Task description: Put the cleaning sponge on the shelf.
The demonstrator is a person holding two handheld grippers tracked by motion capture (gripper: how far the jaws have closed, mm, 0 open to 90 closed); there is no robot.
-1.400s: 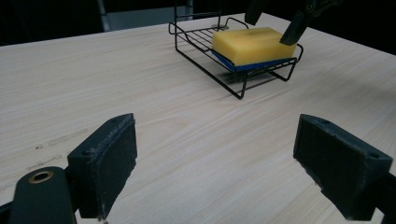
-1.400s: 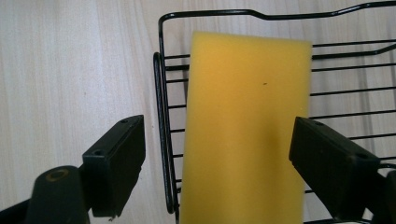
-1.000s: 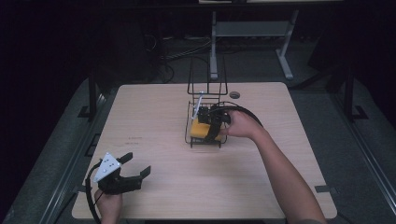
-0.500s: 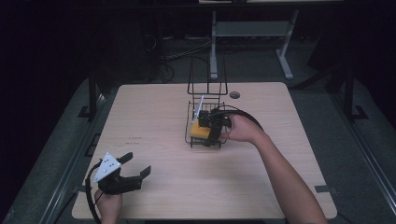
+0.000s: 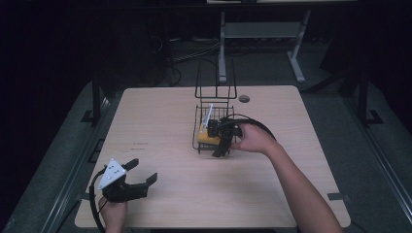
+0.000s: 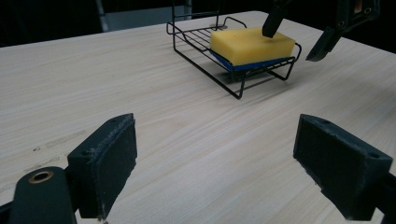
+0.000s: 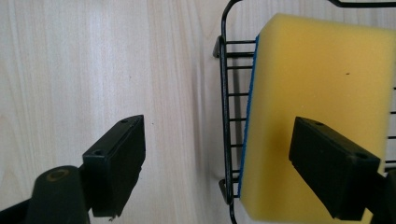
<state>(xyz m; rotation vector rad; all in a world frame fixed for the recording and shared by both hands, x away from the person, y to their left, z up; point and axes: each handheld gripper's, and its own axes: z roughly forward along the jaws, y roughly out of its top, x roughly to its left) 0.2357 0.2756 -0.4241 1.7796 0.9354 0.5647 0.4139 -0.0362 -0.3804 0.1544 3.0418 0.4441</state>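
A yellow sponge (image 5: 208, 138) with a blue underside lies in a black wire rack (image 5: 198, 127) at the table's middle. My right gripper (image 5: 217, 141) hangs open over the rack's near edge. In the right gripper view, the right gripper (image 7: 219, 149) has one jaw above the sponge (image 7: 317, 93) and the other above bare table outside the rack wire (image 7: 226, 93). Nothing is held. My left gripper (image 5: 144, 170) rests open at the front left. In the left gripper view, the left gripper (image 6: 215, 158) faces the sponge (image 6: 252, 44) and the rack (image 6: 196, 51) from a distance.
The rack has a tall wire back (image 5: 215, 77), and a pale slim object (image 5: 208, 114) leans inside it. A small round hole (image 5: 244, 98) sits in the light wood table (image 5: 160, 116) behind the rack. Dark floor and a metal stand (image 5: 222, 43) lie beyond.
My right gripper has drawn back toward the rack's near edge, away from the sponge's middle. The sponge stays in the rack. The left gripper has not moved.
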